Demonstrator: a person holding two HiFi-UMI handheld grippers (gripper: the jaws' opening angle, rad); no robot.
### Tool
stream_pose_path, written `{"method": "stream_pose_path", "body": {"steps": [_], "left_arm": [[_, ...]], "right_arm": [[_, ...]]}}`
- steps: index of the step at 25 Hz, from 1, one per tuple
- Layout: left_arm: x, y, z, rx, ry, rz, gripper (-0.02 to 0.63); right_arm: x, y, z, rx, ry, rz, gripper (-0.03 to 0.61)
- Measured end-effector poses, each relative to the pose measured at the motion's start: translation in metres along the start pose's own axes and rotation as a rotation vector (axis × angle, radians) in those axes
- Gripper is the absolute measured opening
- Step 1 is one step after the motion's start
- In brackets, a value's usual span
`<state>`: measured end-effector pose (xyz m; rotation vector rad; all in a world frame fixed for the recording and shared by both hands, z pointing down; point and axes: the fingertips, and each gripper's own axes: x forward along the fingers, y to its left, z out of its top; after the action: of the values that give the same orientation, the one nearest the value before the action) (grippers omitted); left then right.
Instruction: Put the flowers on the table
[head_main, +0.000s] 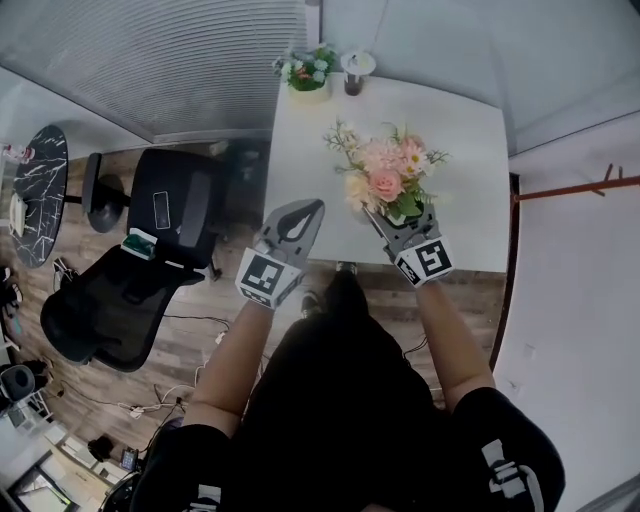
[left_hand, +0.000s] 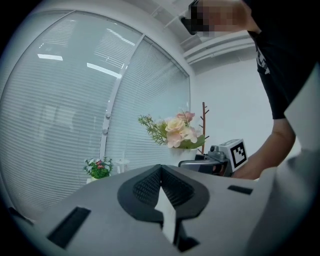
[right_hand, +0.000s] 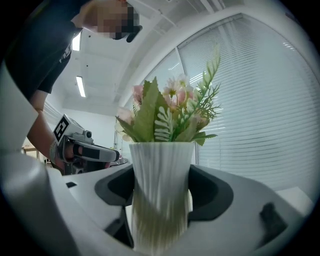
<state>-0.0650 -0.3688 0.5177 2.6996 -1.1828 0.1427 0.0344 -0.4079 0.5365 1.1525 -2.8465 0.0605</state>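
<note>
A wooden floor (head_main: 185, 365) is seen under a black office chair (head_main: 105, 300). The white table (head_main: 470, 180) is placed beside closed window blinds (head_main: 170, 60). Ceiling lights (right_hand: 80, 86) are lit.

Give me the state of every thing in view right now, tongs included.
left tongs: shut, empty.
right tongs: shut on the vase.
vase: upright, gripped; whether it touches the table can't be told.
flowers: upright in the vase.
small potted plant: upright at the table's far edge.
</note>
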Motion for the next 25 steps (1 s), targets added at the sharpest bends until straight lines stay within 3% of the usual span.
{"method": "stream_pose_path", "body": {"steps": [10,25], "left_arm": [[0.054,0.027,-0.038,-0.005,0.034,0.030,0.012],[0.085,0.044,-0.058,0.037,0.006,0.057,0.012]], "right_arm": [[0.044,-0.032,-0.050,0.001,0.011,0.026,0.333],[0.066,-0.042,-0.066,-0.004,-0.011,0.050,0.333]]}}
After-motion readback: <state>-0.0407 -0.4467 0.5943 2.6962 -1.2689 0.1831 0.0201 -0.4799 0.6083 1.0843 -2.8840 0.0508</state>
